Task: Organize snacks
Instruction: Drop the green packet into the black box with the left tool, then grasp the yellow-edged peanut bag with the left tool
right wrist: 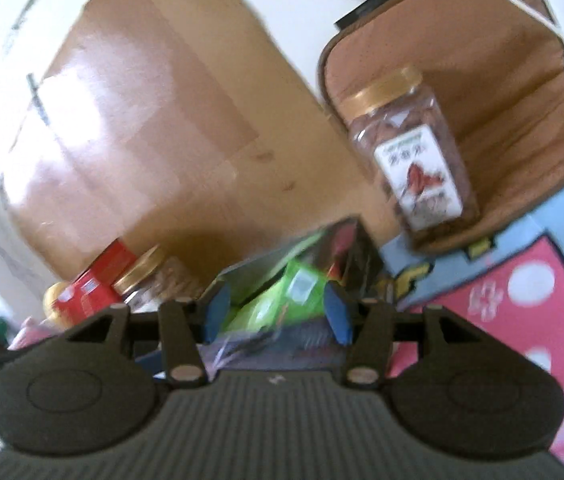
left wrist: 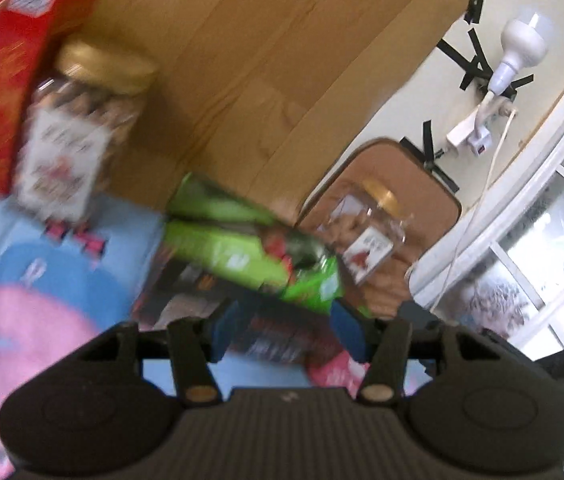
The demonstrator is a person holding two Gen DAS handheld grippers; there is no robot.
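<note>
Green snack bags point(left wrist: 234, 240) lie on a dark snack box point(left wrist: 186, 292) on the cartoon mat. My left gripper point(left wrist: 286, 332) stands open just in front of them, its blue pads apart over the dark box. In the right wrist view, my right gripper point(right wrist: 277, 314) is open with a green bag point(right wrist: 282, 300) between its pads; blur hides any contact. A gold-lidded jar point(right wrist: 414, 160) stands inside the brown bin point(right wrist: 522, 100). A second such jar point(left wrist: 82, 120) stands by a red box point(left wrist: 2, 60) at the left.
A cardboard sheet point(left wrist: 262, 60) leans against the wall behind the snacks. A white lamp point(left wrist: 518, 48) and its cord are taped to the wall on the right. The pink and blue mat point(right wrist: 522, 280) covers the floor.
</note>
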